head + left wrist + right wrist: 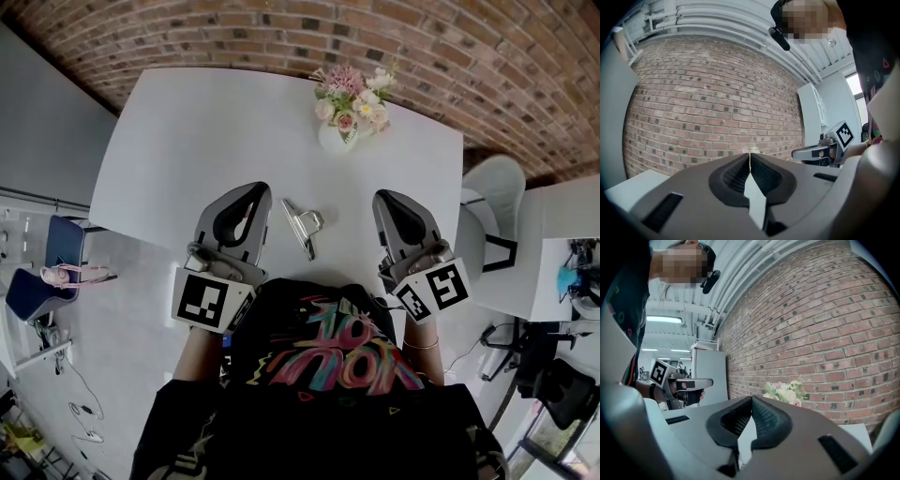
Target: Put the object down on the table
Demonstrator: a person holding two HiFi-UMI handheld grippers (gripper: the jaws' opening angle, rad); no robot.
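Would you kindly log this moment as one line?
left hand-held gripper: shut, empty | right hand-held gripper: shut, empty | metal clip: lying on table between them

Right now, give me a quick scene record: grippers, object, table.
left gripper: shut, empty
right gripper: shut, empty
metal clip: lies on the white table, between the two grippers, touched by neither
flower vase: upright at the table's far edge
task state: object already down
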